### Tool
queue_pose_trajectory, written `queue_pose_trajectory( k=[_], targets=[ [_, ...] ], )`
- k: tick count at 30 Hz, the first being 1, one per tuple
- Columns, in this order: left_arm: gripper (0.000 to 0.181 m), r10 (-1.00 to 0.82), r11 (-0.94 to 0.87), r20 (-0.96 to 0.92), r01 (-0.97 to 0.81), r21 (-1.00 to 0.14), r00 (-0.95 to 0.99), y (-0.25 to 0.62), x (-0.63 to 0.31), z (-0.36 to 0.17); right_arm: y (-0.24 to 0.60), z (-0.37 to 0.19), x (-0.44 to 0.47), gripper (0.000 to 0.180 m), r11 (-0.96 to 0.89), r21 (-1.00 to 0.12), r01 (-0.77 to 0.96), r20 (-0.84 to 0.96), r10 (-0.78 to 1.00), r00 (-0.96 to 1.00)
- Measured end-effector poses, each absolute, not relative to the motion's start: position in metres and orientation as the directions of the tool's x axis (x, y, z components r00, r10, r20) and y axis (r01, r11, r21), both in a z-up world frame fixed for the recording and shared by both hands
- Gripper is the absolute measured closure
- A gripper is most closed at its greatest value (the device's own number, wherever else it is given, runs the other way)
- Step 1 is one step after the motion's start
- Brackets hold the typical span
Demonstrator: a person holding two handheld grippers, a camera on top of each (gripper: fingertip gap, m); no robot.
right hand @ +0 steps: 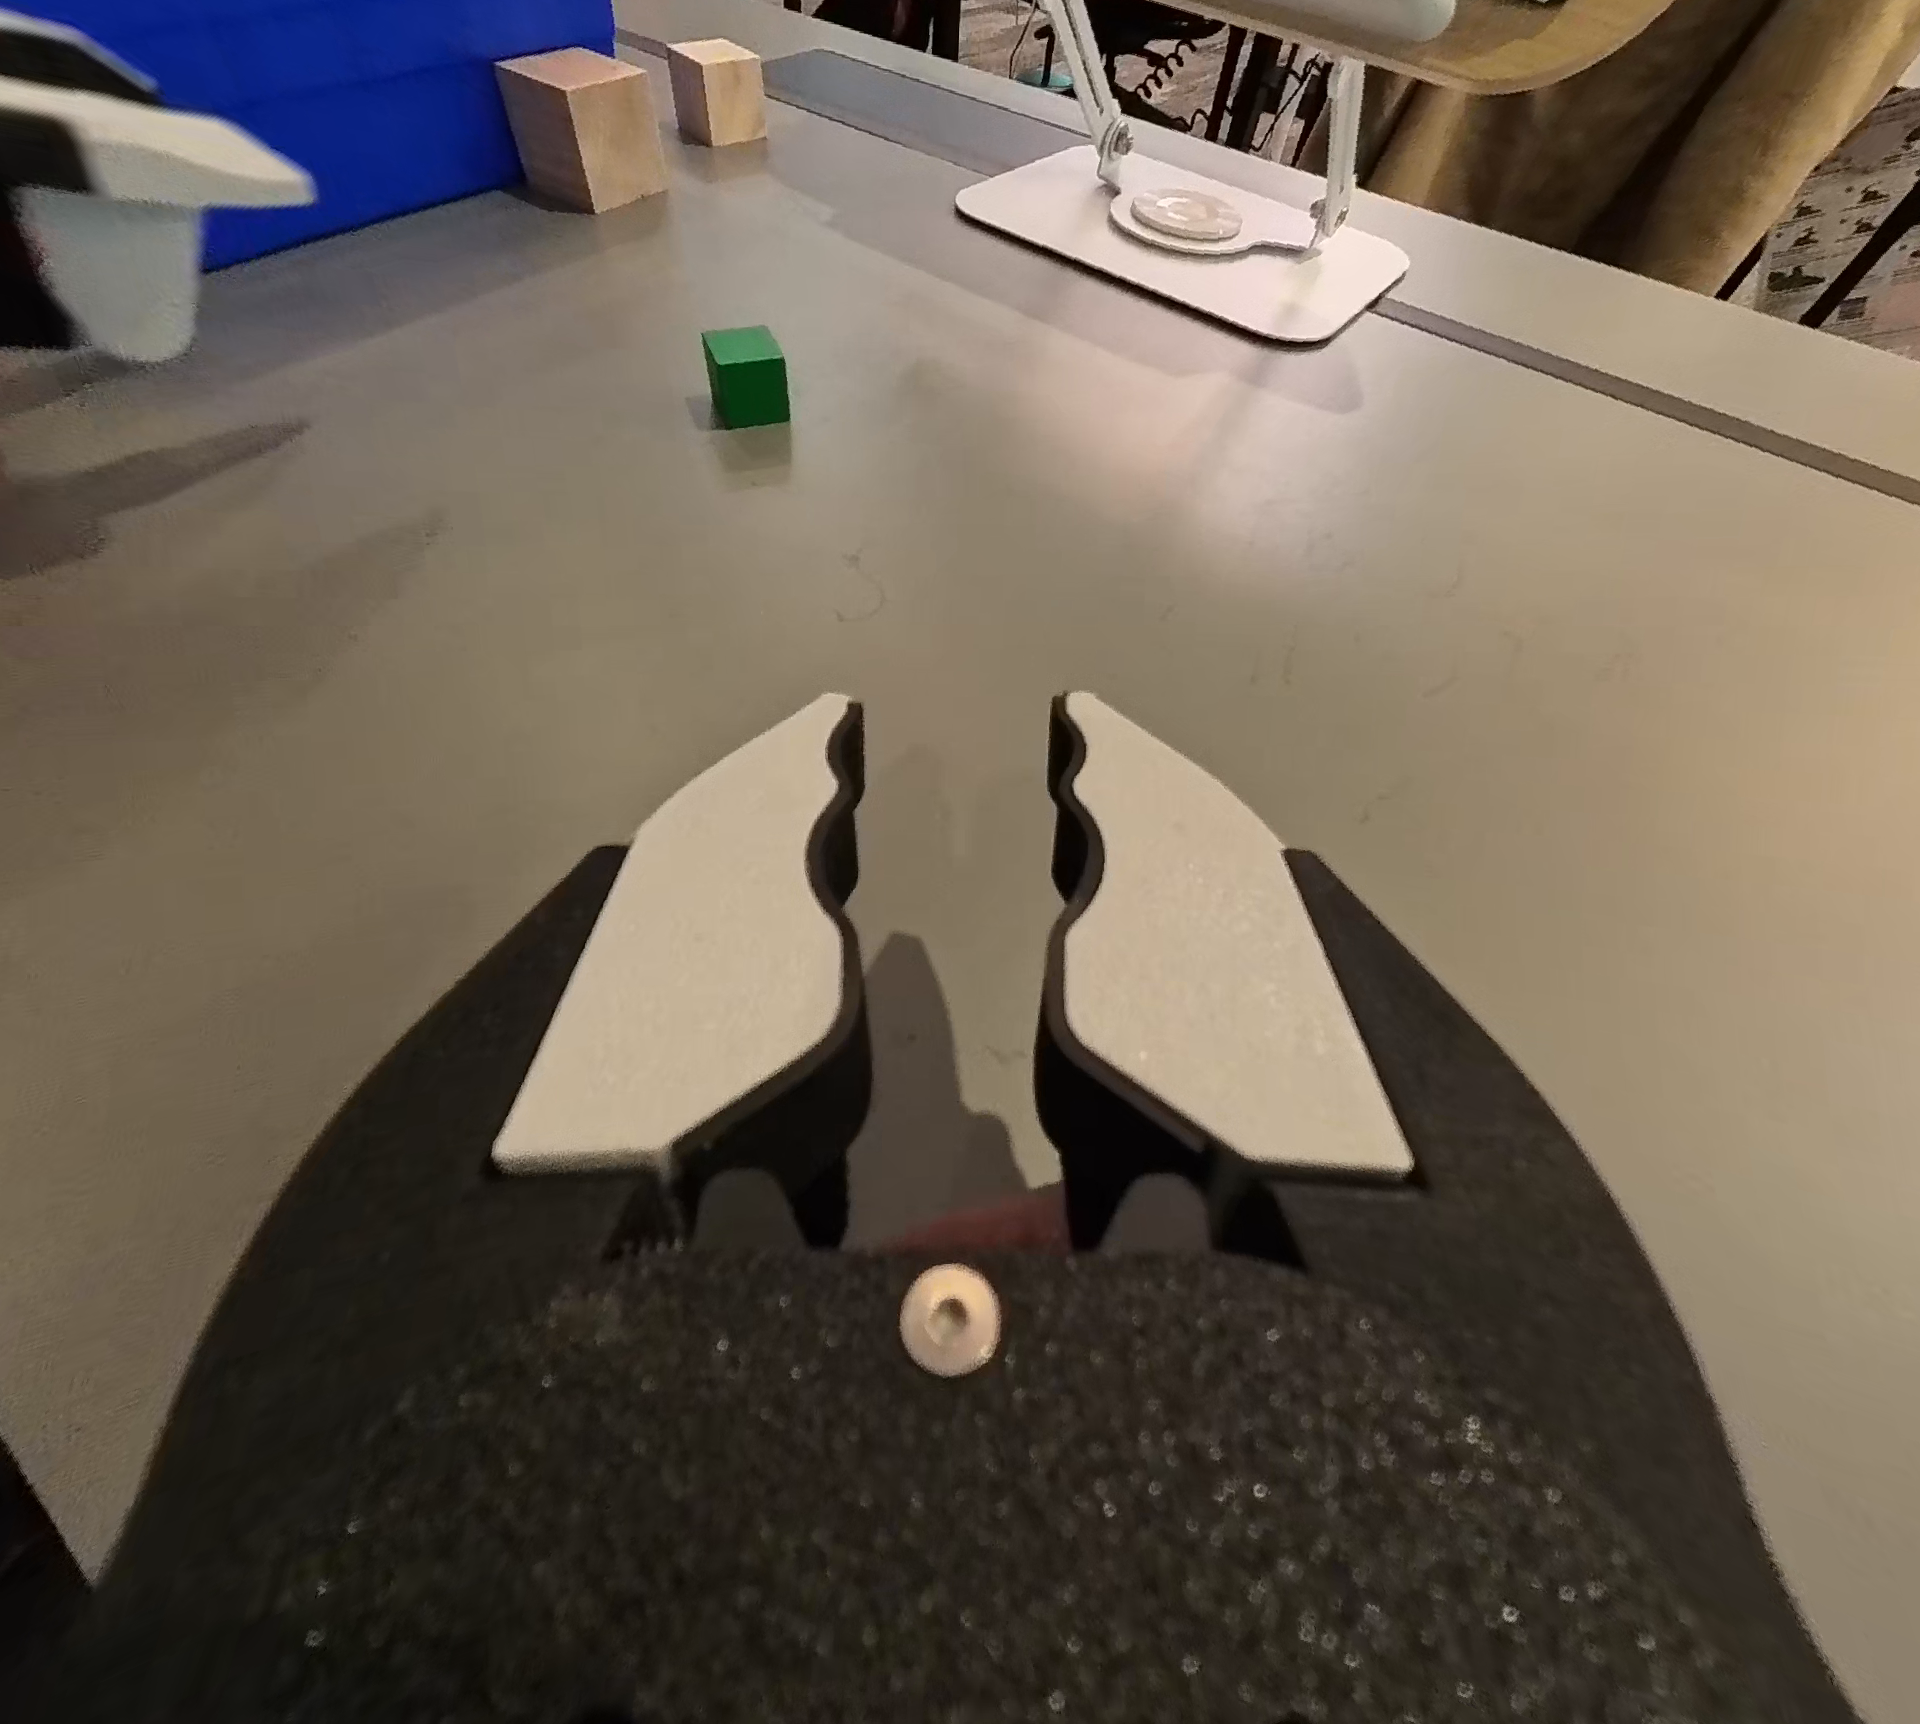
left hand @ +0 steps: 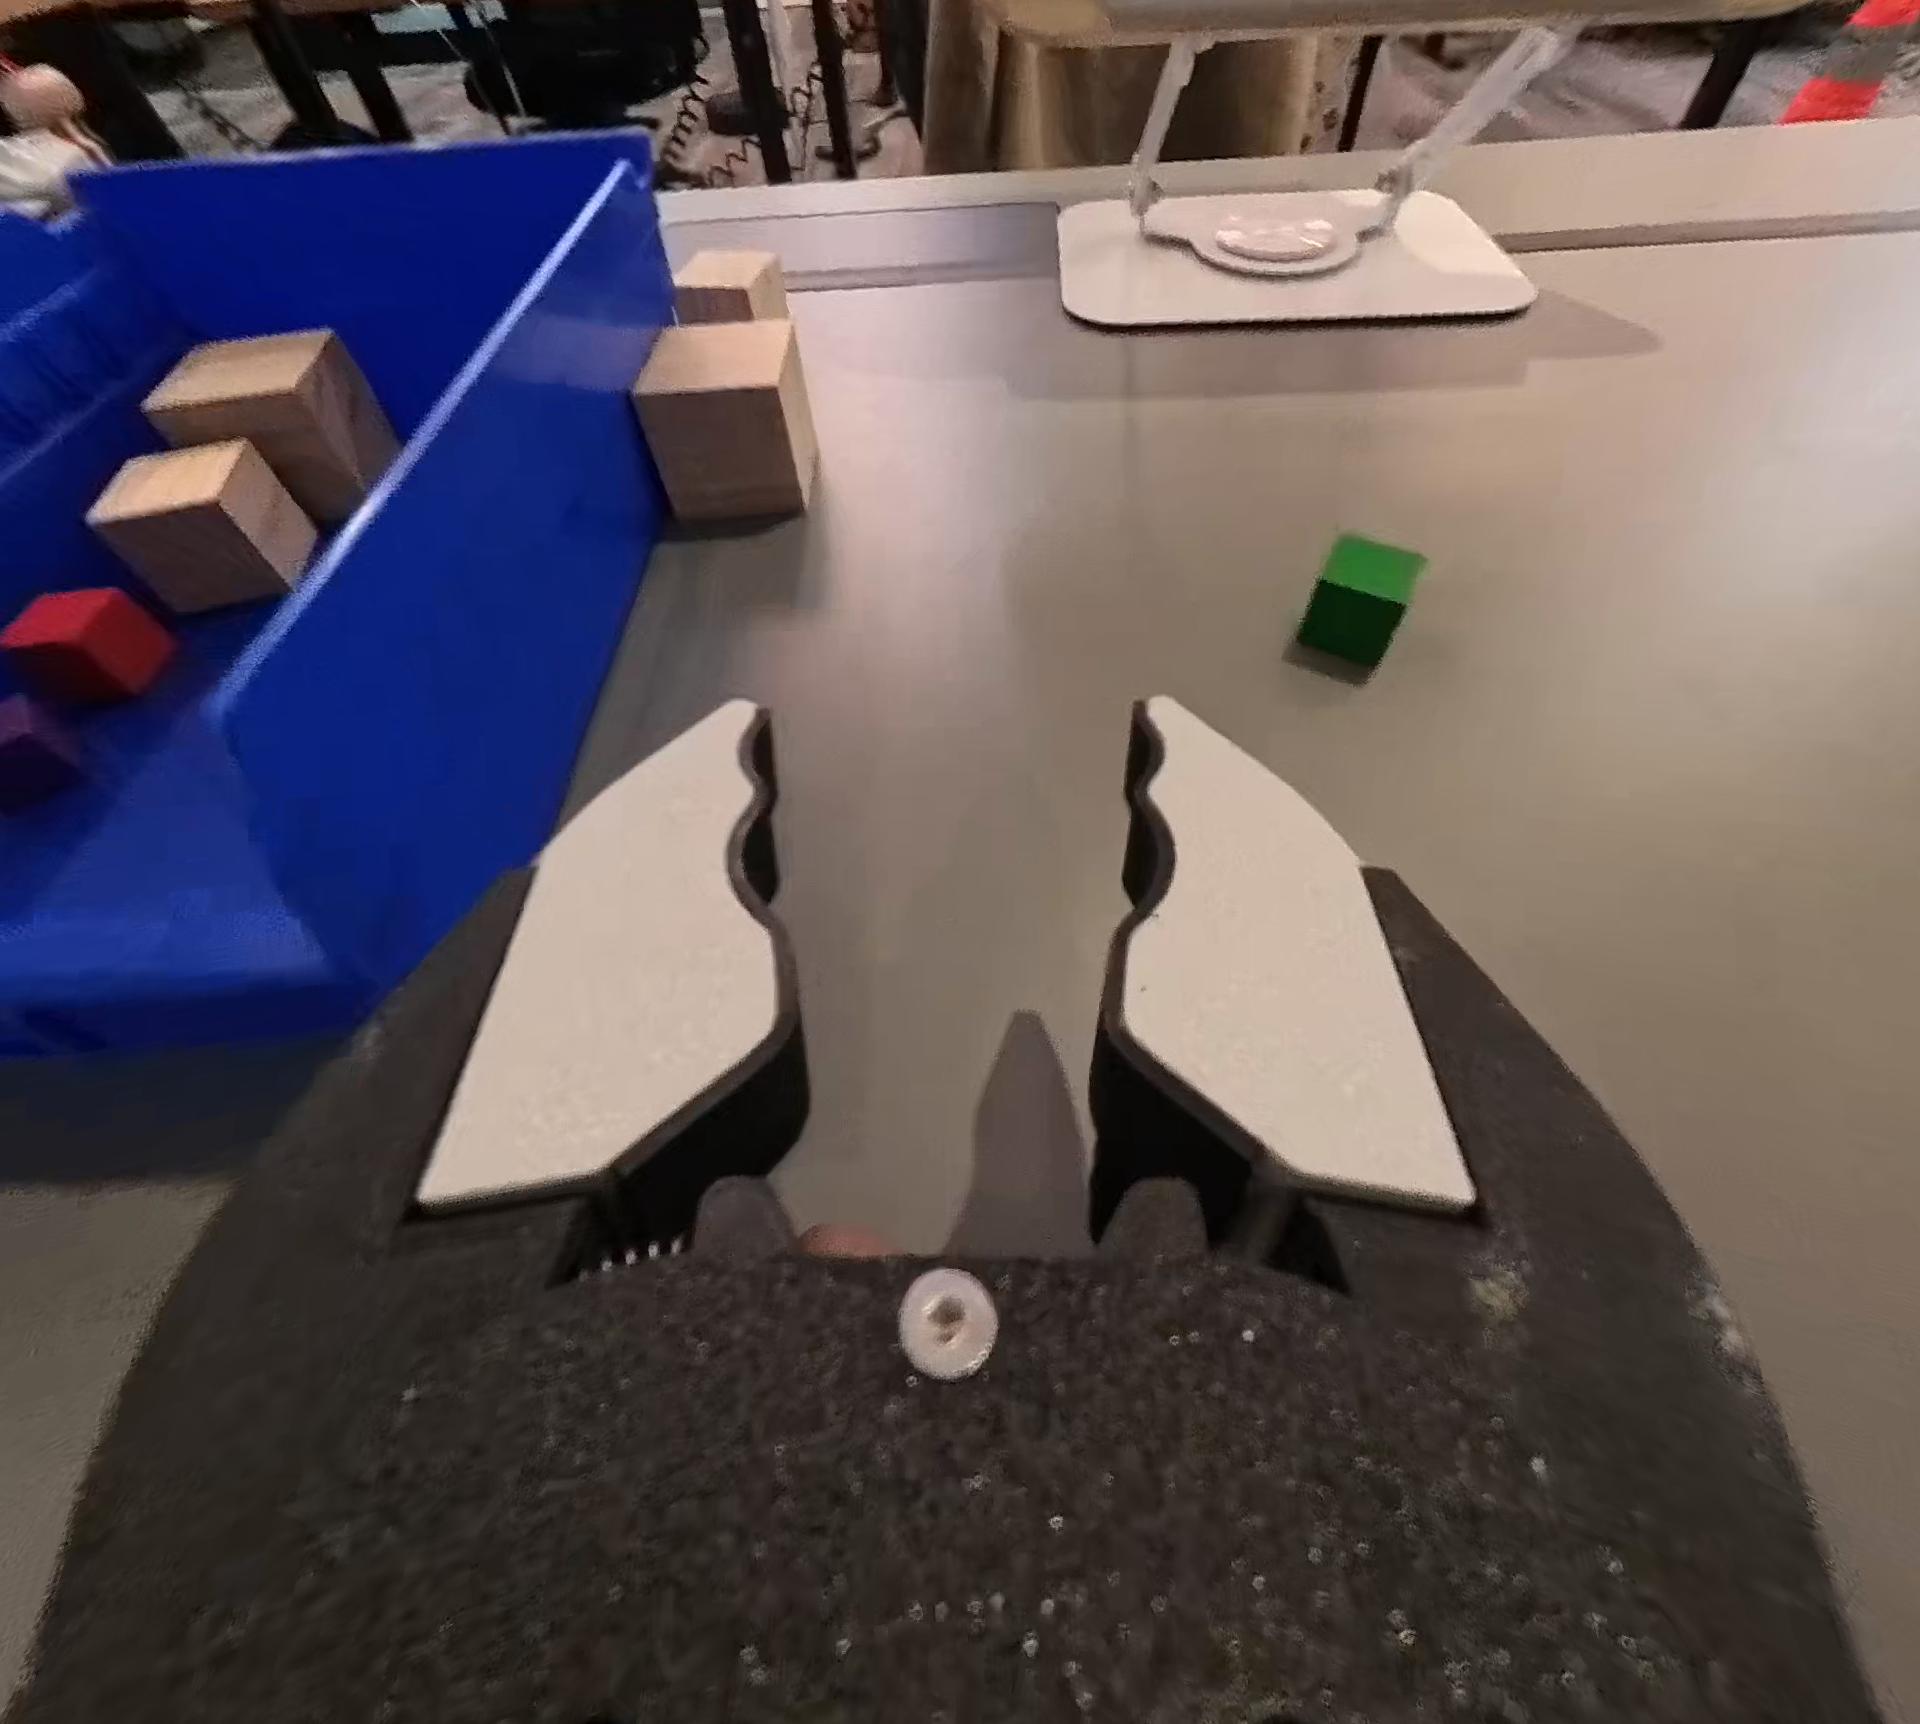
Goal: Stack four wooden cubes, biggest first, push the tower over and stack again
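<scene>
Fingers of the left gripper (left hand: 951, 718) are spread, empty; the right gripper (right hand: 956, 708) likewise, narrower. At the frame's left, the blue bin (left hand: 436, 635) holds two wooden cubes (left hand: 272, 409); two more (left hand: 725, 417) touch its wall. Green cube (left hand: 1359, 599) sits right of centre.

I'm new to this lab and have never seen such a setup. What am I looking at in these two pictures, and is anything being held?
A person holds a two-finger tool in each hand, and each tool carries a camera looking forward along its fingers. One picture comes from the left tool, the other from the right tool. Both are open and hold nothing. On the grey table lie a small green cube and two plain wooden cubes beside a blue bin. The bin holds two more wooden cubes, a red cube and a purple one. A white stand sits at the far edge. Nothing is stacked yet.
</scene>
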State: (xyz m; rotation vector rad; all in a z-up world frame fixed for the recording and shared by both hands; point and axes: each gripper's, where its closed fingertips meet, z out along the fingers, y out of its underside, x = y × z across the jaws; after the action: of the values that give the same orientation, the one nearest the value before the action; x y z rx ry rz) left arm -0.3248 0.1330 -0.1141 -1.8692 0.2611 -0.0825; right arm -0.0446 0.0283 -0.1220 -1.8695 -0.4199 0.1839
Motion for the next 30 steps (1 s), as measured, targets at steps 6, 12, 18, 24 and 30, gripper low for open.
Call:
queue_pose_trajectory(
  k=[6,12,18,24,30],
  targets=[
    [0.114,-0.324,-0.278,-0.527,-0.611,-0.741,0.786,0.23,-0.301,-0.081,0.027,-0.127,-0.052,0.146,-0.301,-0.928,0.219,0.075,0.426,0.902],
    [0.104,-0.752,-0.173,-0.612,-0.969,-0.175,0.245,0.289,-0.315,-0.069,0.027,-0.126,-0.052,0.145,-0.31,-0.93,0.197,0.042,0.444,0.895],
    [0.108,-0.914,-0.008,-0.402,-0.987,0.163,-0.059,0.311,-0.339,-0.104,0.028,-0.129,-0.052,0.145,-0.342,-0.925,0.166,-0.011,0.459,0.888],
    [0.098,-0.956,0.049,-0.262,-0.953,0.298,-0.131,0.323,-0.35,-0.133,0.029,-0.129,-0.052,0.146,-0.352,-0.923,0.156,-0.025,0.461,0.887],
    [0.096,-0.978,0.046,-0.166,-0.91,0.411,-0.125,0.331,-0.367,-0.152,0.028,-0.133,-0.056,0.146,-0.366,-0.912,0.186,-0.014,0.48,0.877]
  ],
)
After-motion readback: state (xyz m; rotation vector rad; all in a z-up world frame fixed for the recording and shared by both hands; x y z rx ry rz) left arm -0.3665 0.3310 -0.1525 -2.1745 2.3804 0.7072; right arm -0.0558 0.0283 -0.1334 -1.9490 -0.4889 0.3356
